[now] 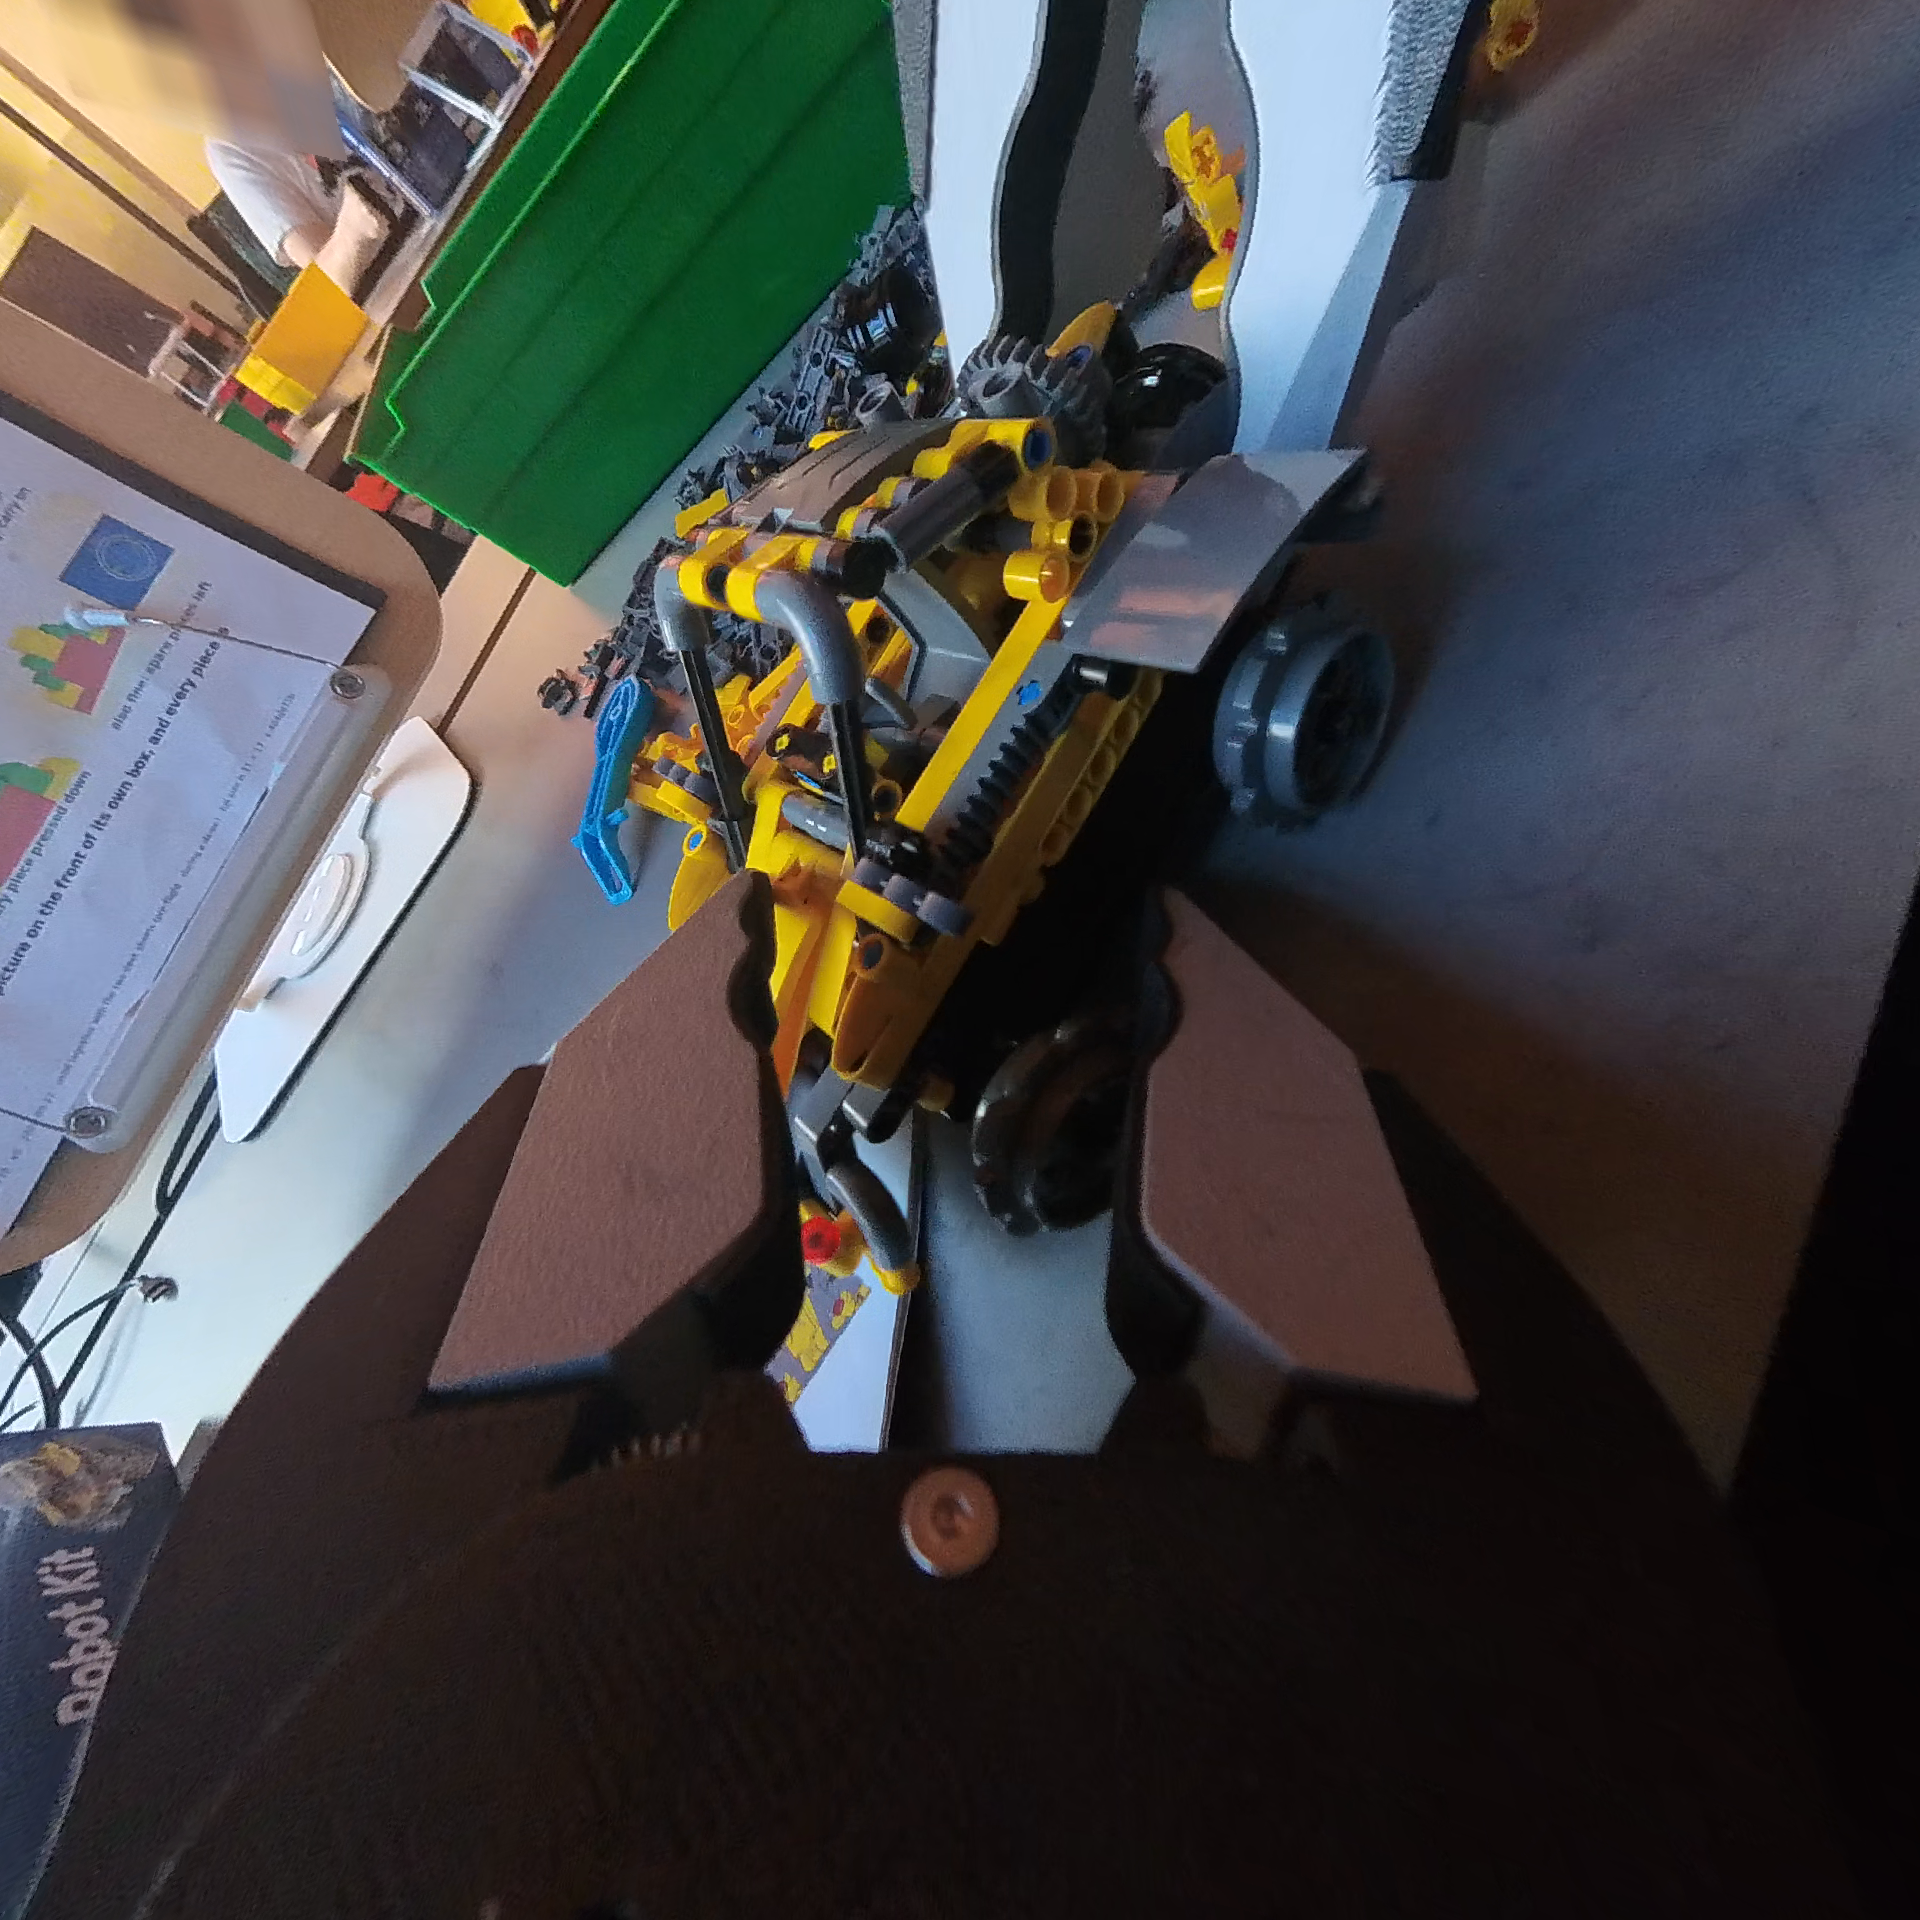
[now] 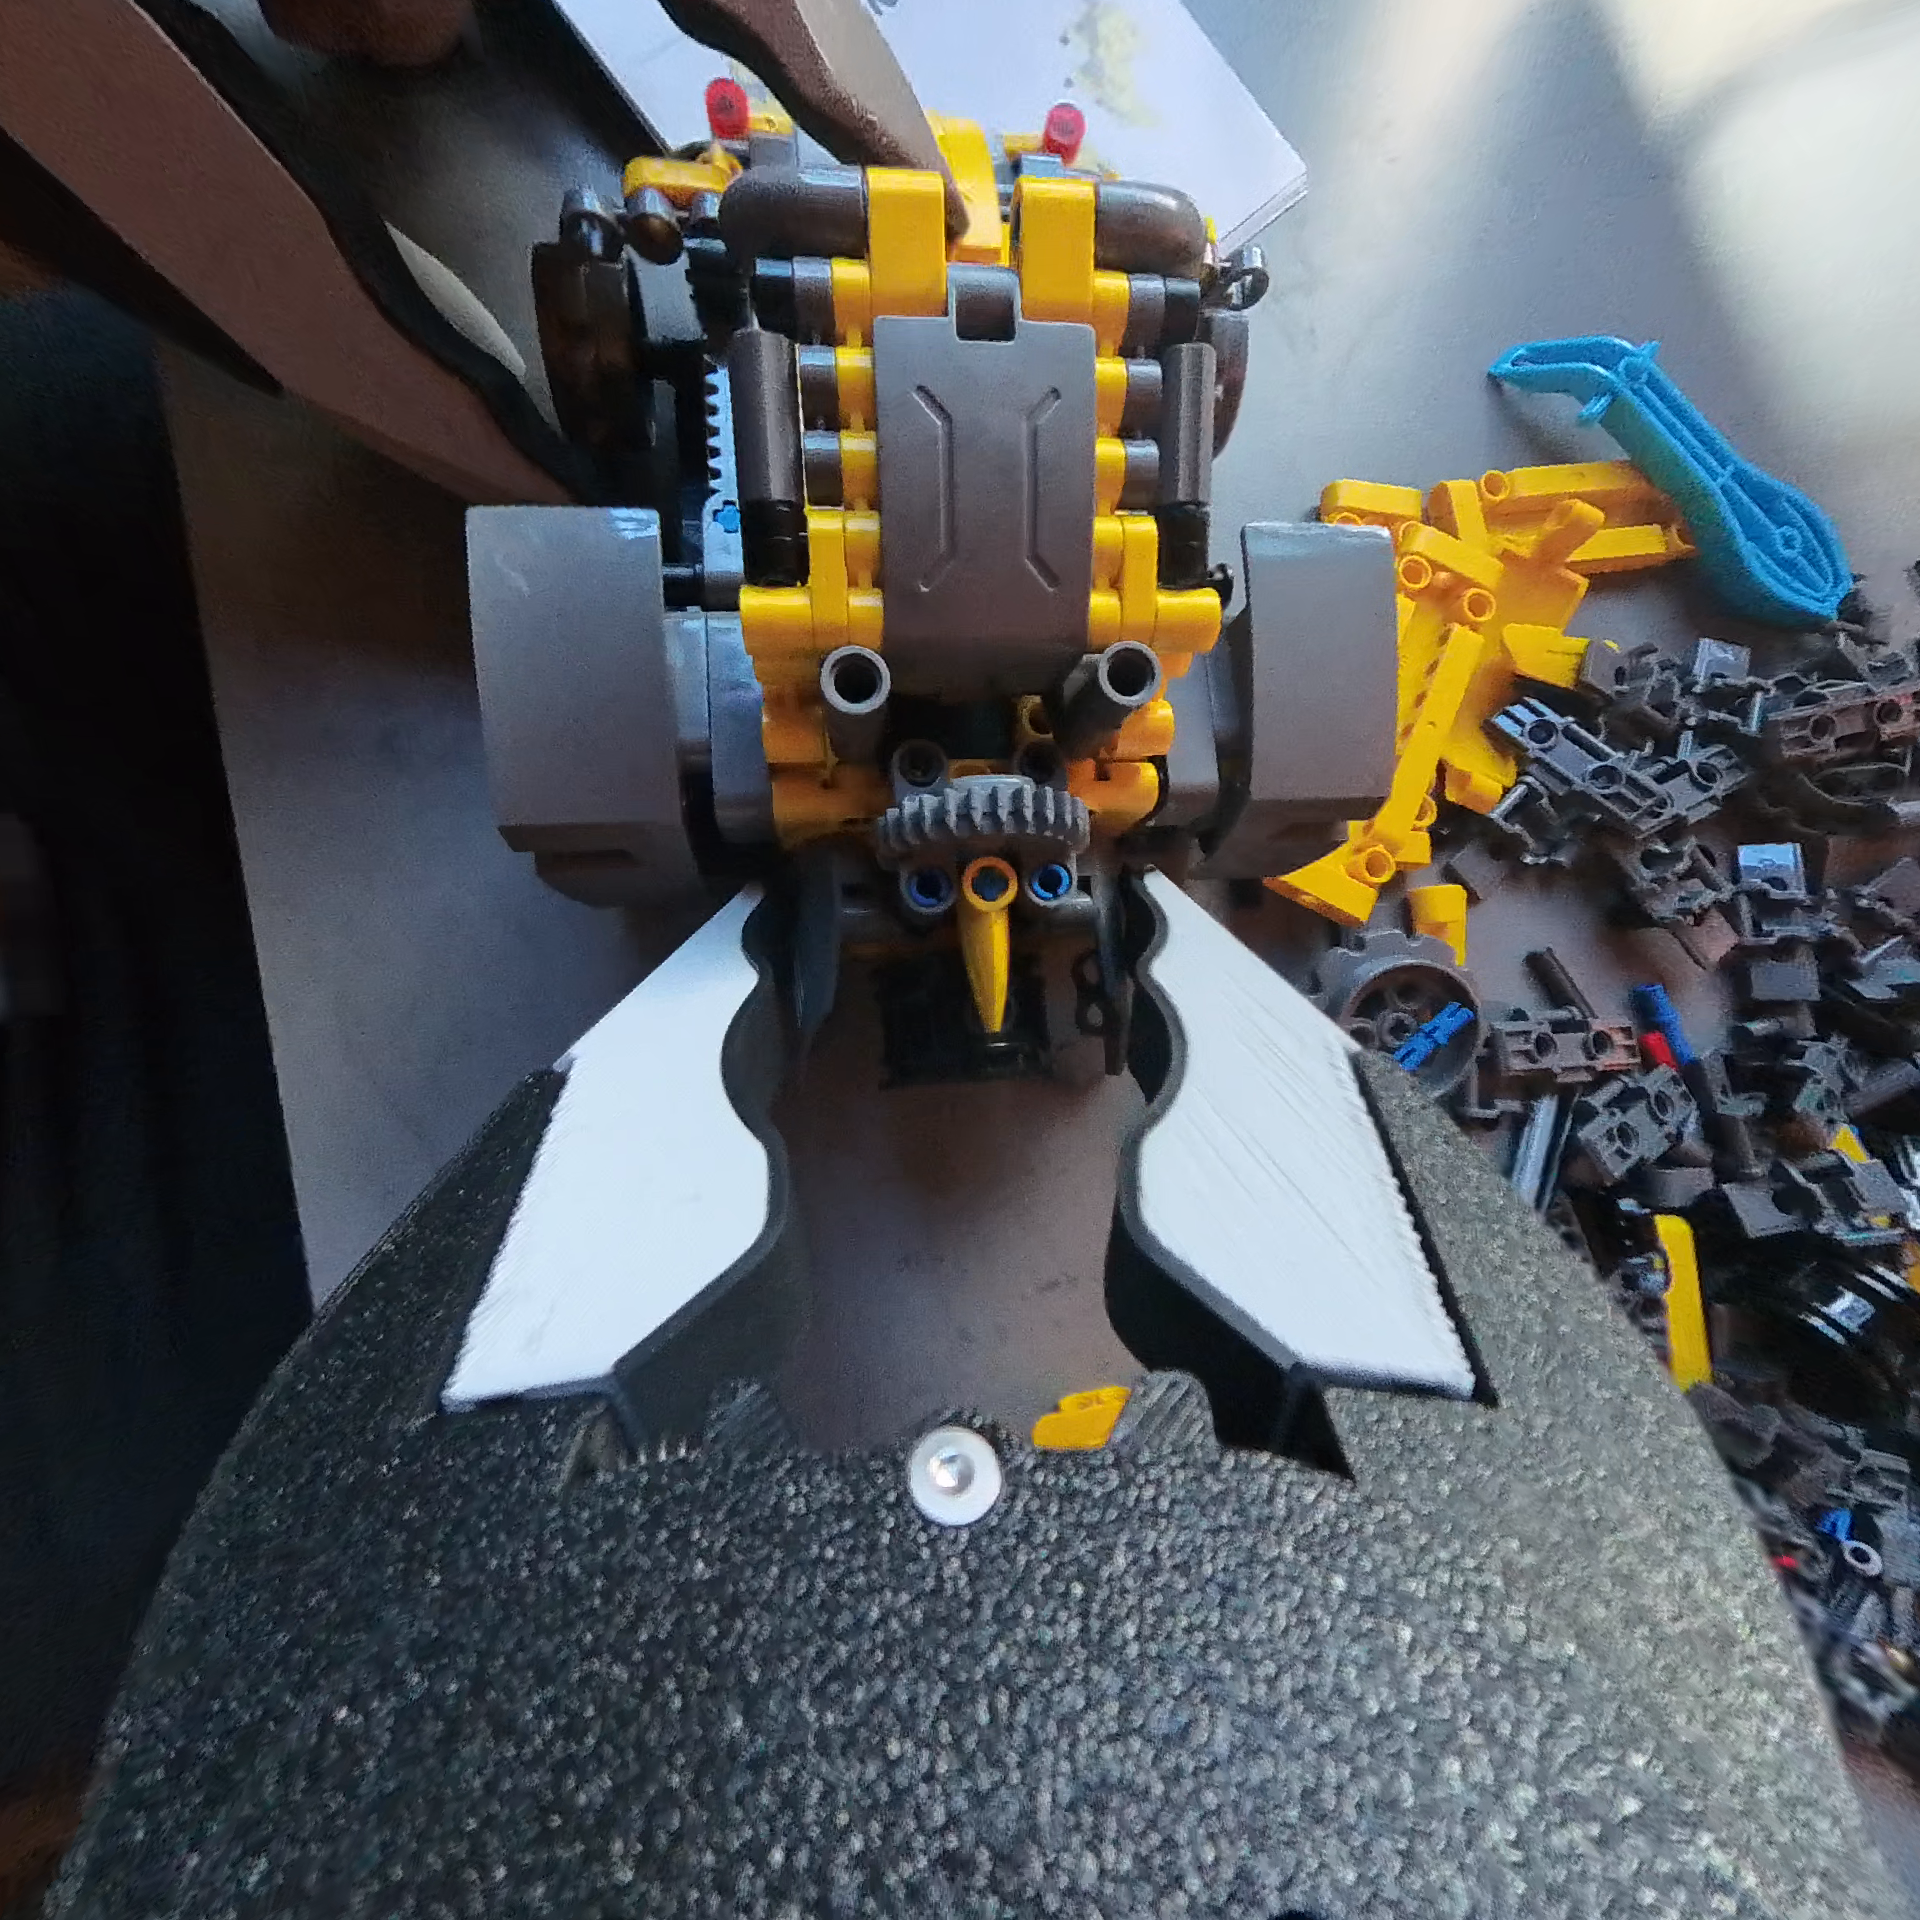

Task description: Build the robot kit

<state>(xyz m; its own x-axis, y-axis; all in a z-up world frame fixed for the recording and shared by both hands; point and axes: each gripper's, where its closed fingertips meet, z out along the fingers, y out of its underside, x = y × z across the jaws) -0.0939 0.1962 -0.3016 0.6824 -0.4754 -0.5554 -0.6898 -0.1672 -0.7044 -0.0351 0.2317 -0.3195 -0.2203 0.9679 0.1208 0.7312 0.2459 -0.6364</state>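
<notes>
A yellow and grey toy construction vehicle (image 1: 935,665) built from plastic beams, with grey mudguards and wheel hubs, sits on the grey table between both grippers. My left gripper (image 1: 961,909), with brown fingers, is closed around the end of the vehicle that carries red studs. One brown finger (image 2: 312,291) shows along the vehicle's side in the right wrist view. My right gripper (image 2: 951,894), with white fingers, clasps the dark frame under the grey gear at the other end of the vehicle (image 2: 977,488). One of its white fingers (image 1: 1299,260) shows at the top of the left wrist view.
A pile of loose dark parts (image 2: 1714,935), yellow beams (image 2: 1455,623) and a blue tool (image 2: 1704,468) lie right of the vehicle. A green bin (image 1: 644,260), a board holding a printed sheet (image 1: 156,779) and a dark box (image 1: 62,1662) stand nearby. A booklet (image 2: 1143,94) lies under the vehicle.
</notes>
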